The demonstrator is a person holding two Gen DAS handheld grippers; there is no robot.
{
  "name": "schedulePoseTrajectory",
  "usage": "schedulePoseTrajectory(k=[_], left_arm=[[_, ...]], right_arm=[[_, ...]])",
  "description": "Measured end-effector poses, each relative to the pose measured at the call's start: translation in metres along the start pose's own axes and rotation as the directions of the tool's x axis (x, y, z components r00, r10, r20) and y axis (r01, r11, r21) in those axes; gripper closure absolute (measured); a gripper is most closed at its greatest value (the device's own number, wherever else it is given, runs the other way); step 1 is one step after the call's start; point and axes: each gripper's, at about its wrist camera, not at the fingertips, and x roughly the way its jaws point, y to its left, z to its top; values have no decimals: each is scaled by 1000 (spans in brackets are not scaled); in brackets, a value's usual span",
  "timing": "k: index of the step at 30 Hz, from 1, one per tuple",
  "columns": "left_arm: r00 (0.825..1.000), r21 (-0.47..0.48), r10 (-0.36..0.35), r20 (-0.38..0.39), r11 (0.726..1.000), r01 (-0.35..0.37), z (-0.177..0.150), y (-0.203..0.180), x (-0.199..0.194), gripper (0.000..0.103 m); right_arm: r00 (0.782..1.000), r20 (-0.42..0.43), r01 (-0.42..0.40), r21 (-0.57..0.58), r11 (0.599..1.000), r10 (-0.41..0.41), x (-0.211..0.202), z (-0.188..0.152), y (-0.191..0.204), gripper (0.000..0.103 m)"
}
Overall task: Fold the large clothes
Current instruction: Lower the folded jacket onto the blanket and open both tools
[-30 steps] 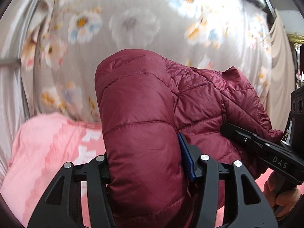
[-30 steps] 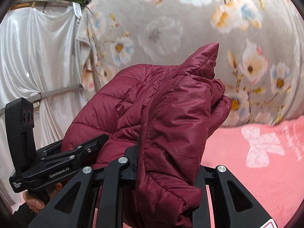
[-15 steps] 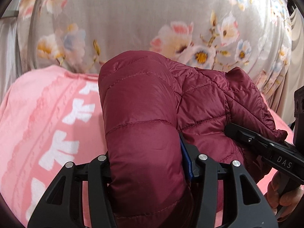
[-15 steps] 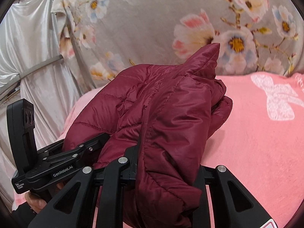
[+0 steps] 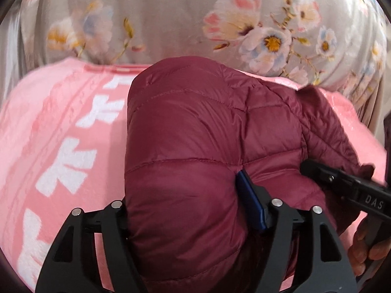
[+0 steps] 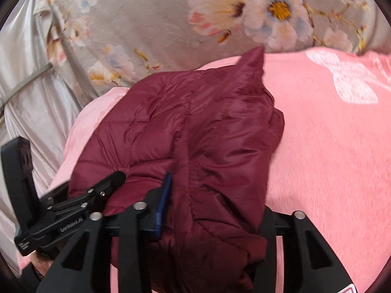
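Jacket, dark red and quilted, fills the lower middle of both views, bunched between each claw's jaws. The left gripper and right gripper are both opening, with the fabric between them and a blue pad coming clear. Beyond lies a pink blanket; only the left view shows its white lettering. Farthest, a floral cloth.

free: pink blanket R side | blocked: jacket bulk centre
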Motion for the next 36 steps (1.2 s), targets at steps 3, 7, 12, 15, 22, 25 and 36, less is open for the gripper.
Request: schedulePoseTrajectory(k=[3,7,12,15,22,25,36], left_arm=[[999,-65,29,-30,997,-31,-1,8,-9,34],[993,-76,114,-28,990,-116,-3,5,-43,33],[966,22,253,-57,968,-252,2,-33,-71,33],[951,34,282,-124,959,-280,-4,-50,-62,33],[926,-85,313,-211,938,-337,-26,-41,-42,23],[925,-107,317,-211,933,-344,-31,-38,-37,18],[936,-142,291,-200,936,-322,-44,-27,-23,11]], right_arm=[[1000,6,8,38,999,-8,-20,-9,-8,40],[996,44,77,30,997,-79,-67,-21,-15,38],[987,52,158,-89,983,-154,-90,-16,16,76],[982,12,188,-172,967,-188,-75,-17,36,86],[958,-87,257,-151,954,-272,-36,-37,23,91],[957,-82,263,-148,954,-276,-29,-44,18,91],[966,-90,230,-120,966,-242,-22,-50,7,91]])
